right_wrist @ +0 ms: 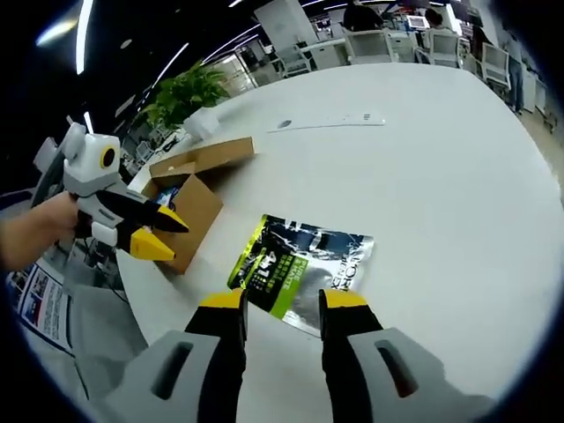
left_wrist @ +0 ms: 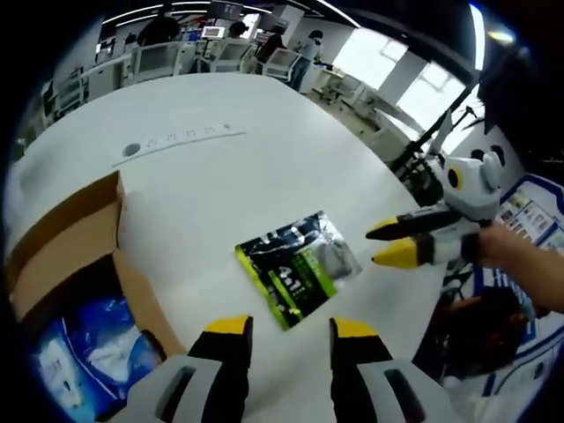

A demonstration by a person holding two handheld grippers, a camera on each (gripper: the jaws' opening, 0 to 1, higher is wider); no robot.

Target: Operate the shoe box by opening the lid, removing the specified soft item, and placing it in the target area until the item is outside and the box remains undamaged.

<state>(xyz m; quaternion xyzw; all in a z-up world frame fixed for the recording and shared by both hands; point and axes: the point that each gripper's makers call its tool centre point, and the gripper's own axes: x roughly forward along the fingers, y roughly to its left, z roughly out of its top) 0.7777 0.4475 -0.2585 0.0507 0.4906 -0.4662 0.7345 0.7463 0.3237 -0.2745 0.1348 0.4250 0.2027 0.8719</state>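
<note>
A soft foil pouch [left_wrist: 298, 267] with dark and green print lies flat on the white table [left_wrist: 203, 167], outside the box. An open cardboard shoe box [left_wrist: 66, 264] sits at the left of the left gripper view, flaps up, with blue-and-white packets [left_wrist: 84, 339] inside. My left gripper [left_wrist: 286, 328] is open just short of the pouch, holding nothing. My right gripper [left_wrist: 388, 243] comes in from the right, jaws parted. In the right gripper view the pouch [right_wrist: 300, 269] lies directly ahead of my open right gripper [right_wrist: 280, 301], the box [right_wrist: 189, 189] sits to the left, and my left gripper [right_wrist: 159, 233] hovers near it.
A long white strip with a round dark end [left_wrist: 176, 143] lies farther back on the table. Chairs, desks and people [left_wrist: 264, 44] stand beyond the table. A potted plant [right_wrist: 185, 92] rises behind the box. The table edge [left_wrist: 414, 291] runs close on the right.
</note>
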